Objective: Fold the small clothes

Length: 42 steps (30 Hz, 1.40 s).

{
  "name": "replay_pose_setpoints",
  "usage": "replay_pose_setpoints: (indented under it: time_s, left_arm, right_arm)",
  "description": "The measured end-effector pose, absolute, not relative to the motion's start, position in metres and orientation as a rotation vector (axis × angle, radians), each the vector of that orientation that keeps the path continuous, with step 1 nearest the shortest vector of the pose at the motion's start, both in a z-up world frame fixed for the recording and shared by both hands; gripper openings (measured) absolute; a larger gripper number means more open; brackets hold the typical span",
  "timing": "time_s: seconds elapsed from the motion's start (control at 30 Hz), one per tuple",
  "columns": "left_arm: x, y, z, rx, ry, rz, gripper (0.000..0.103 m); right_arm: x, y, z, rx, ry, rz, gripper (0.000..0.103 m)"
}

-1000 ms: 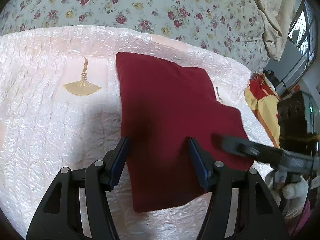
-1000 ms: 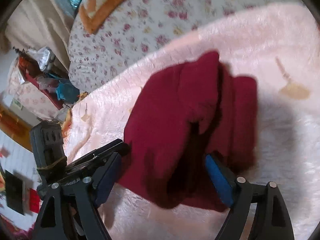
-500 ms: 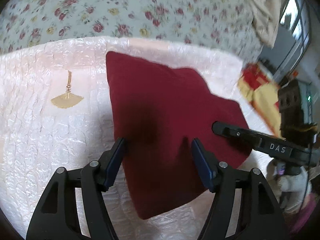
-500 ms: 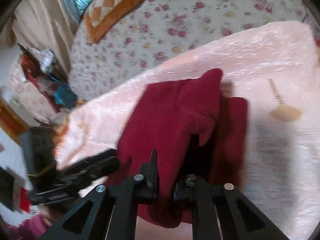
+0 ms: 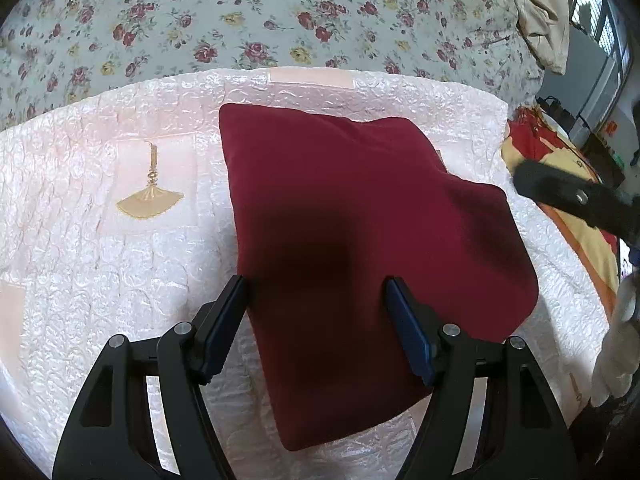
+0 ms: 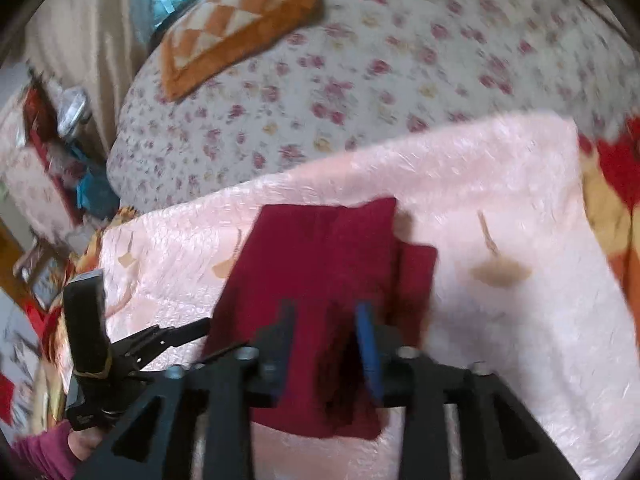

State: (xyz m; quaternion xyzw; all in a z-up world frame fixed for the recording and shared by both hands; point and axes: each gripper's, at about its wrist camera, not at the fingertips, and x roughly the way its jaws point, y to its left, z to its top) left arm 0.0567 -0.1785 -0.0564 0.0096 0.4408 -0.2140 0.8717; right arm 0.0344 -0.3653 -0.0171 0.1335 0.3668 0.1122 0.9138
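**Both grippers over the folded red garment**

Your left gripper [image 5: 314,312] hangs with its jaws spread wide above the near half of the dark red garment [image 5: 360,232], gripping nothing. Your right gripper [image 6: 326,340] has its jaws set narrow with a gap between them over the garment's near edge; motion blur hides whether they pinch cloth. The garment lies folded on the pink quilted mat [image 5: 100,260], beside the gold fan motif [image 5: 150,204]. Beyond the mat spreads the floral bedspread [image 5: 280,12], and farther off an orange checked pillow [image 6: 236,24].
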Motion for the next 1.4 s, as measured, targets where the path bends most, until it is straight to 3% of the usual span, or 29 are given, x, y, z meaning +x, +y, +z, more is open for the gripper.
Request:
replay_pose_setpoints:
  time_s: [0.37,0.7,1.0,1.17,1.2,1.23,1.3,1.4]
  left_arm:
    - [0.061,-0.178,-0.061,0.025,0.925,-0.452,0.073]
    - [0.06,-0.178,-0.058,0.015,0.93,-0.436,0.073]
    - [0.061,-0.171,-0.059,-0.042,0.974,-0.455,0.073]
    - [0.07,-0.147,-0.045,-0.181,0.986,-0.536,0.076]
    - [0.073,-0.145,-0.043,-0.199,0.986,-0.546,0.076]
    - [0.076,-0.142,-0.043,-0.217,0.989,-0.553,0.076]
    - [0.084,-0.138,-0.047,-0.263,1.001,-0.568,0.08]
    - [0.098,-0.138,-0.059,-0.326,1.039,-0.589,0.083]
  right_arm:
    - [0.116,-0.342,-0.078,0.113,0.933,0.102,0.033]
    - [0.08,-0.341,-0.048,0.111,0.884,0.123,0.032]
    - [0.066,-0.335,-0.069,0.068,0.92,0.116,0.033]
    - [0.052,-0.37,-0.051,0.258,0.84,0.176,0.033]
    - [0.051,-0.379,-0.051,0.286,0.823,0.173,0.045]
    - [0.051,-0.389,-0.053,0.31,0.818,0.167,0.067]
    - [0.055,-0.403,-0.062,0.375,0.837,0.189,0.086]
    - [0.068,-0.413,-0.08,0.469,0.877,0.252,0.086]
